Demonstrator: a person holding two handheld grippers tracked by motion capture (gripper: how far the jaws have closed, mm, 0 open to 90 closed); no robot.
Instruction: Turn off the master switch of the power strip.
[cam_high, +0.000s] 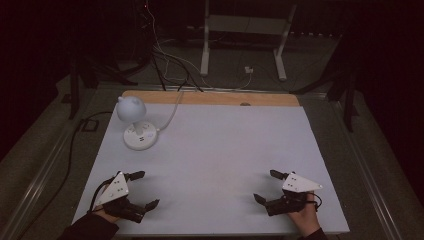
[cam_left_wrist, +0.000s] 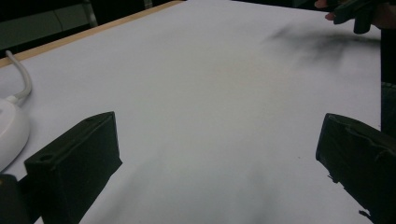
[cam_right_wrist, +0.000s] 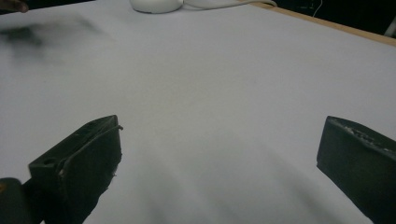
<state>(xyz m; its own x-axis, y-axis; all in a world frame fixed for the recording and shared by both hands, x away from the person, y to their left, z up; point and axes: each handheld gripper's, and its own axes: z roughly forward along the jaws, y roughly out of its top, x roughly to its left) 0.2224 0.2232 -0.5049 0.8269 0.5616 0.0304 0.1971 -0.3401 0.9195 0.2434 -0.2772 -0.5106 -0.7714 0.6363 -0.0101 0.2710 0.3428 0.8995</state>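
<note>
A white desk lamp (cam_high: 135, 120) with a round head and a round base stands at the far left of the white table sheet (cam_high: 215, 150). My left gripper (cam_high: 146, 189) rests near the front left edge, jaws wide open and holding nothing. My right gripper (cam_high: 266, 186) rests near the front right edge, also wide open and holding nothing. In the left gripper view the lamp base (cam_left_wrist: 10, 130) sits at the left edge, and the other gripper (cam_left_wrist: 355, 11) is far off at the top right. In the right gripper view the lamp base (cam_right_wrist: 156, 4) lies at the top.
The lamp's white cable (cam_high: 172, 112) runs off the back of the table over a wooden strip (cam_high: 210, 97). Behind the table are a white metal stand (cam_high: 245, 35) and loose cables (cam_high: 165, 60) on the dark floor. The room is dim.
</note>
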